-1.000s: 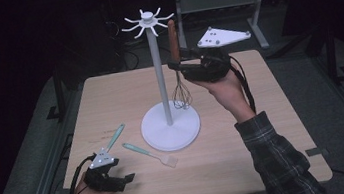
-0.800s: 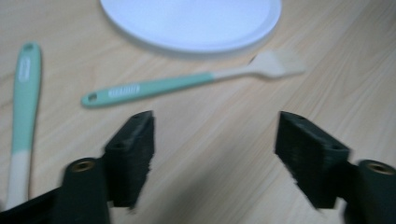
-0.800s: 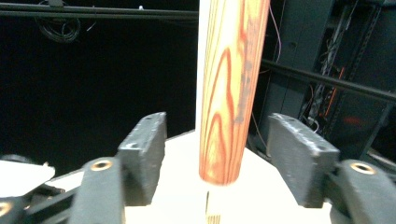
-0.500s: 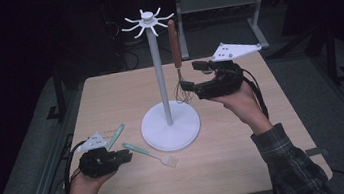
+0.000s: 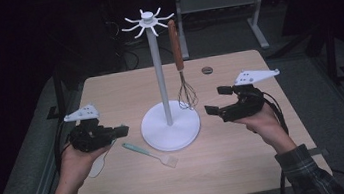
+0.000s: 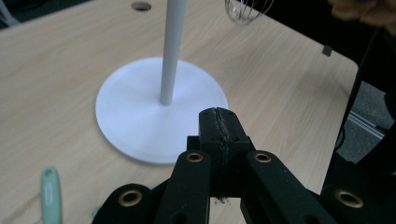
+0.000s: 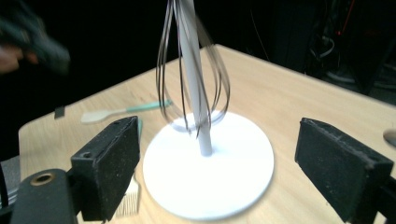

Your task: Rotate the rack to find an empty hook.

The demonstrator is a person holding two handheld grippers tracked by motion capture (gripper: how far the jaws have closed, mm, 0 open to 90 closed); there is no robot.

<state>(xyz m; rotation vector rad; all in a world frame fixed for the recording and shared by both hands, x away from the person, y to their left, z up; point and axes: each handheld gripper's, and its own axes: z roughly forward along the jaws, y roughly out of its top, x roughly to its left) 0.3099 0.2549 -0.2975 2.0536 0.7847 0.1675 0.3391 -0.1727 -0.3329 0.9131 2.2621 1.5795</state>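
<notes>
A white hook stand point(image 5: 159, 73) rises from its round base point(image 5: 170, 126) at the table's middle. A whisk point(image 5: 177, 51) with a brown wooden handle hangs from one top hook, its wires just above the base. My right gripper point(image 5: 216, 100) hovers open to the right of the base, clear of the whisk. In the right gripper view the whisk point(image 7: 194, 70) hangs in front of the pole, beyond the wide-apart pads point(image 7: 109, 163). My left gripper point(image 5: 122, 131) is shut on nothing, left of the base. In the left gripper view my left gripper point(image 6: 219, 122) points at the base point(image 6: 140, 112).
A teal-handled brush point(image 5: 150, 154) lies in front of the base. A pale spatula point(image 5: 97, 165) lies under my left hand; the spatula point(image 7: 126, 111) has a teal handle in the right gripper view. A round hole point(image 5: 207, 70) sits near the table's far edge.
My right gripper has let go of the whisk's handle and drawn back to the right and lower, jaws open. My left gripper has lifted off the table and moved toward the base.
</notes>
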